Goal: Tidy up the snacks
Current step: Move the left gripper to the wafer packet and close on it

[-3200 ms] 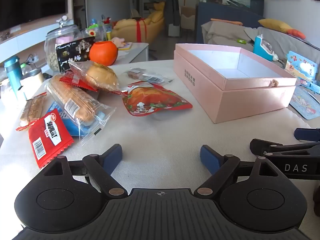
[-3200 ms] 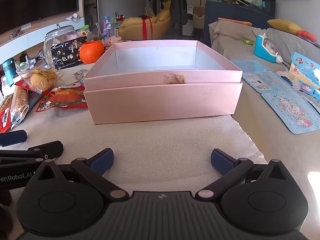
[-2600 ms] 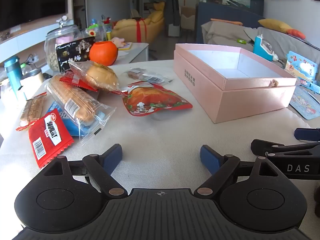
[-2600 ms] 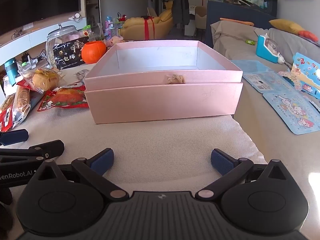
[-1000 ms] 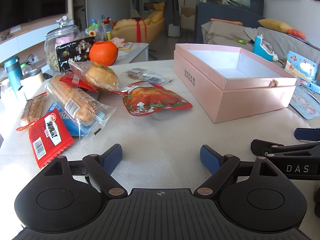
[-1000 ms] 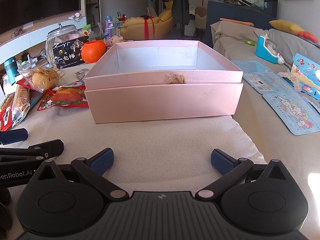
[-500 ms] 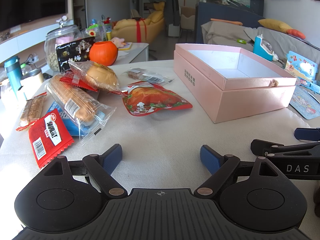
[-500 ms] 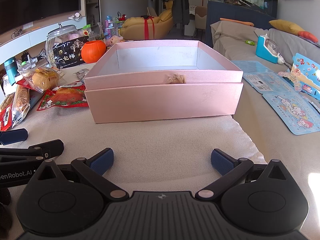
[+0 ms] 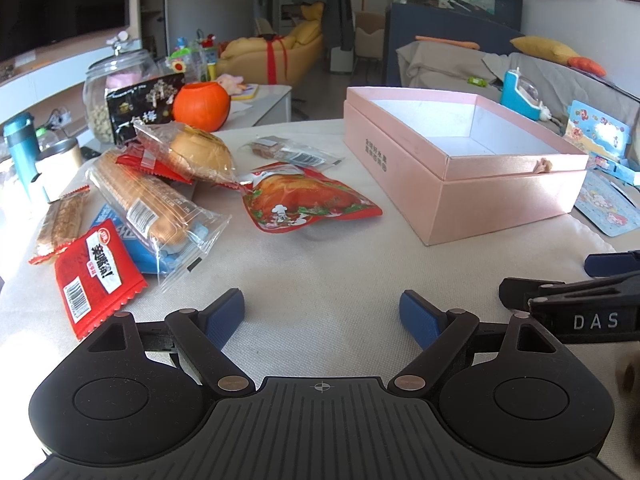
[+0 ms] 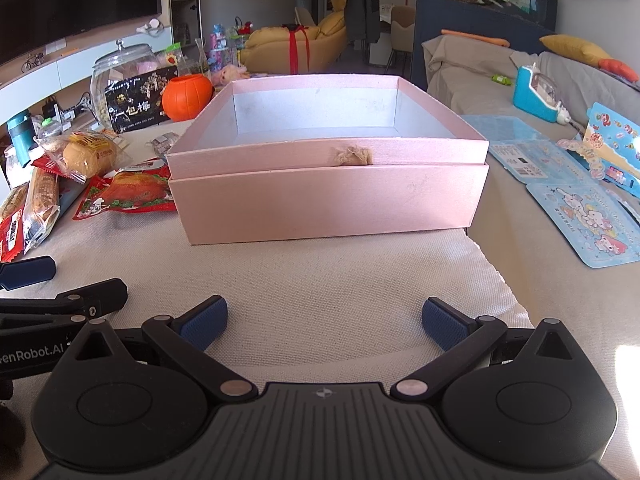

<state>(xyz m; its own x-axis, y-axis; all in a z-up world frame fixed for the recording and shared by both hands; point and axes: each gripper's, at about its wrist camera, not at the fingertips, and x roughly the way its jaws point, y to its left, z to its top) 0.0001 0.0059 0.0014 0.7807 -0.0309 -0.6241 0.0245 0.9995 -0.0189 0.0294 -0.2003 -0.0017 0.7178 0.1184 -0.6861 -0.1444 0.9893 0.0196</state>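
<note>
An open pink box [image 9: 496, 196] [image 10: 328, 200] stands empty on the cloth-covered table. Left of it lies a heap of snacks: a red chicken pouch [image 9: 304, 202] [image 10: 128, 194], a wrapped bun [image 9: 192, 152] [image 10: 86, 156], a long clear pack of bread sticks [image 9: 148, 204], a small red packet [image 9: 96, 272], a biscuit bar [image 9: 60, 224] and a clear bar wrapper [image 9: 292, 152]. My left gripper [image 9: 322, 312] rests open near the table's front, with nothing between its fingers. To its right my right gripper [image 10: 324, 320] is open too, facing the box's front wall.
At the back left stand a glass jar [image 9: 116, 80], a black snack bag [image 9: 140, 106], an orange pumpkin pot [image 9: 202, 105] and a teal flask [image 9: 20, 144]. Blue sticker cards [image 10: 580, 216] and a blue toy [image 10: 536, 94] lie right of the box. A sofa stands behind.
</note>
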